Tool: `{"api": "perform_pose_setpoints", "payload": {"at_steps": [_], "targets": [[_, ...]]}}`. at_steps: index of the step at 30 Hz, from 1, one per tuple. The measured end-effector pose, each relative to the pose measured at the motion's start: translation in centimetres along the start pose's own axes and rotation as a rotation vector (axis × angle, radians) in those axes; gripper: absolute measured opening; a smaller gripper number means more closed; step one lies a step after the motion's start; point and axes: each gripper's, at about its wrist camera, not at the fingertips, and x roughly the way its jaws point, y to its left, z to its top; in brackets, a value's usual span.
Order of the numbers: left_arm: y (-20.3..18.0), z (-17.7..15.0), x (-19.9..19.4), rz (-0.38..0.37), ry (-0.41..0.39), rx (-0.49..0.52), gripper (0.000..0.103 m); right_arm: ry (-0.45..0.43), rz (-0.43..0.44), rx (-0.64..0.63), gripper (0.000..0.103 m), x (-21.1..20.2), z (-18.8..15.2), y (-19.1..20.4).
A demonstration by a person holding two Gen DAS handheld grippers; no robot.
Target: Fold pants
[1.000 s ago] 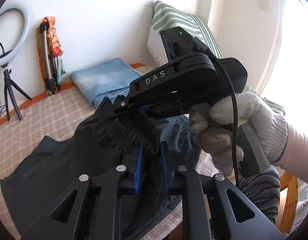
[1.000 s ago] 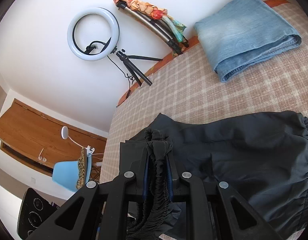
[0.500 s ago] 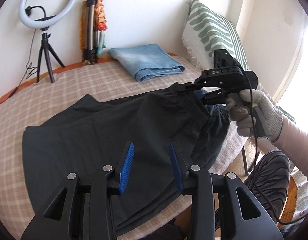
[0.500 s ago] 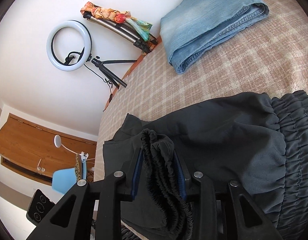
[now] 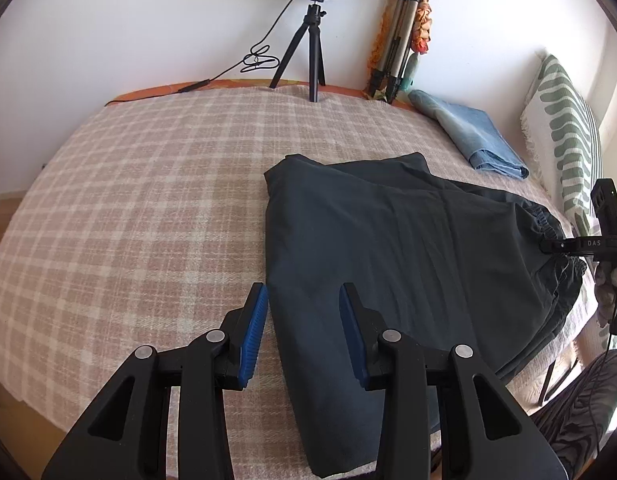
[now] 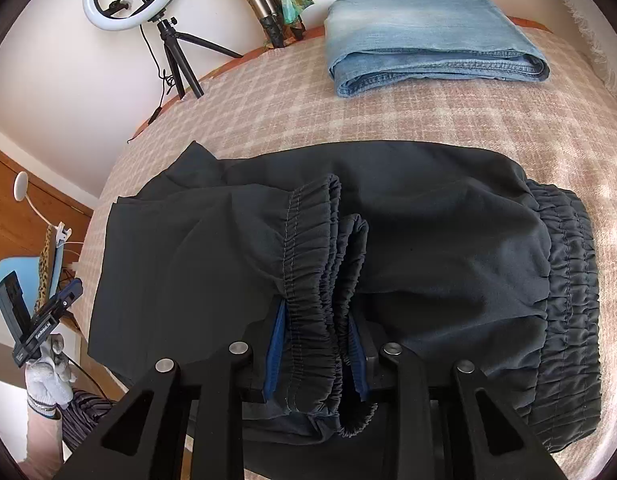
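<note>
Dark grey pants (image 5: 392, 248) lie on the plaid-covered table (image 5: 148, 200), legs together, reaching from the near edge to the right. My left gripper (image 5: 304, 332) is open and empty, hovering over the leg end near the front edge. My right gripper (image 6: 318, 344) is shut on the bunched elastic waistband (image 6: 324, 280); in the left wrist view it shows at the far right (image 5: 580, 246), holding the waistband end. The rest of the waistband (image 6: 568, 280) lies gathered to the right.
Folded blue jeans (image 5: 472, 136) lie at the table's back right, also seen in the right wrist view (image 6: 424, 32). A ring light on a tripod (image 5: 316, 20) and a folded tripod (image 5: 396, 52) stand at the back. A striped cushion (image 5: 564, 128) stands to the right.
My left gripper let go of the waistband, opened, and moved left along the pants to the leg end. My right gripper stayed shut on the waistband.
</note>
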Motion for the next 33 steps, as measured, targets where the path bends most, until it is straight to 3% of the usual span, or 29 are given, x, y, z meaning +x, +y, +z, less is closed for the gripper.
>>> {"api": "perform_pose_setpoints", "payload": {"at_steps": [1,4,6,9,11,14,18,21,23,25,27,33], "targets": [[0.2,-0.1,-0.1,-0.005,0.002,-0.008,0.036,-0.005,0.005,-0.003,0.017,-0.3,0.0,0.3],[0.4,-0.6,-0.7,-0.004,-0.003,-0.002,0.05,-0.036,0.016,-0.014,0.015,-2.3,0.2,0.5],[0.1,-0.9,-0.7,-0.011,0.002,0.004,0.05,-0.043,0.008,-0.01,0.015,-3.6,0.5,-0.1],[-0.4,-1.3,-0.6,-0.022,0.013,0.014,0.05,-0.061,-0.075,-0.011,0.015,-5.1,0.7,-1.2],[-1.0,-1.6,-0.2,-0.02,0.022,0.029,0.05,-0.019,-0.1,0.002,0.015,-4.9,0.5,-2.2],[-1.9,-2.2,0.4,-0.018,0.044,0.06,0.05,0.015,-0.118,-0.033,0.023,-4.6,0.1,-2.7],[-2.6,-3.0,1.2,0.006,0.074,0.092,0.05,-0.035,-0.23,-0.099,0.026,-5.8,-0.1,-1.9],[-2.5,-3.6,1.2,0.015,0.078,0.092,0.05,-0.1,-0.272,-0.125,0.042,-7.4,0.0,-0.7],[-2.3,-4.1,1.3,0.013,0.083,0.077,0.05,-0.15,-0.271,-0.135,0.042,-8.5,0.3,0.5],[-2.0,-4.6,1.4,0.005,0.091,0.061,0.05,-0.187,-0.253,-0.154,0.05,-9.1,0.5,2.0],[-1.9,-5.2,1.5,0.005,0.098,0.057,0.05,-0.223,-0.178,-0.182,0.056,-8.9,1.0,4.7],[-1.8,-6.0,1.1,0.001,0.09,0.067,0.05,-0.184,-0.047,-0.263,0.058,-5.7,1.9,10.5]]}}
